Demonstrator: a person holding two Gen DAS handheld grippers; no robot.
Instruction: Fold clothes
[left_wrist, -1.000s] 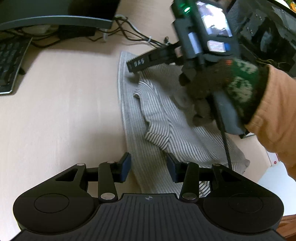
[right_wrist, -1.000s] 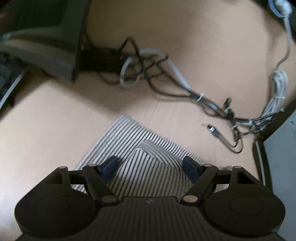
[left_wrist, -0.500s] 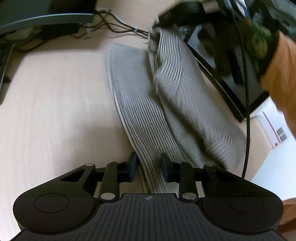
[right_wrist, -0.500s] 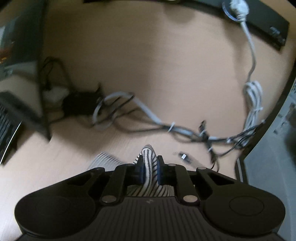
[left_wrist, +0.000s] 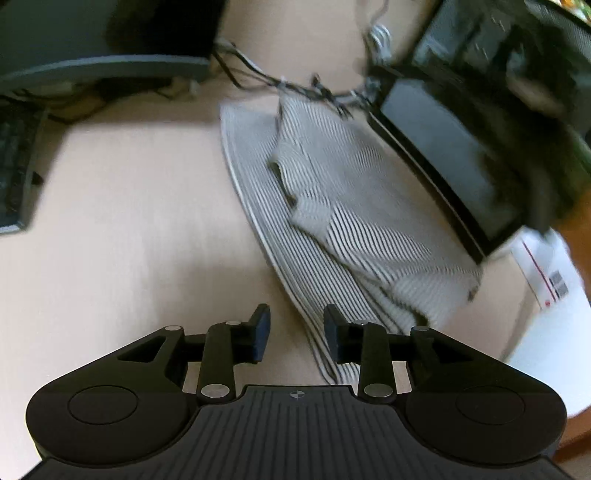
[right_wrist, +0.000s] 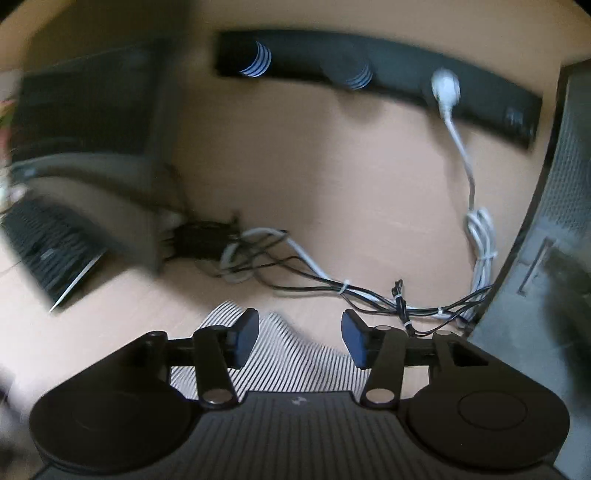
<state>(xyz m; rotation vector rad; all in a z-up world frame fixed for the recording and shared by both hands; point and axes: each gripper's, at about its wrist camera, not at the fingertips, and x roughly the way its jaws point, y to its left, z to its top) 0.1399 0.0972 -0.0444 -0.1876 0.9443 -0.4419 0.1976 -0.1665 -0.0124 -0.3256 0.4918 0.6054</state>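
A grey-and-white striped garment (left_wrist: 332, 206) lies partly folded on the beige desk (left_wrist: 129, 221), a loose flap on top of a longer flat layer. My left gripper (left_wrist: 295, 332) is open, its jaws straddling the garment's near edge without clamping it. In the right wrist view my right gripper (right_wrist: 299, 336) is open and empty, raised over the far end of the striped garment (right_wrist: 295, 354). The right hand shows only as a dark blur at the upper right of the left wrist view.
A keyboard (left_wrist: 14, 166) and monitor base (left_wrist: 103, 70) stand at the left. A tangle of cables (right_wrist: 295, 266) lies beyond the garment. A black computer case (left_wrist: 461, 155) stands to the right. A power strip (right_wrist: 369, 81) is on the wall.
Both grippers were shut on the garment half a second ago and have opened. The right gripper dropped the lifted flap onto the garment and pulled up and away.
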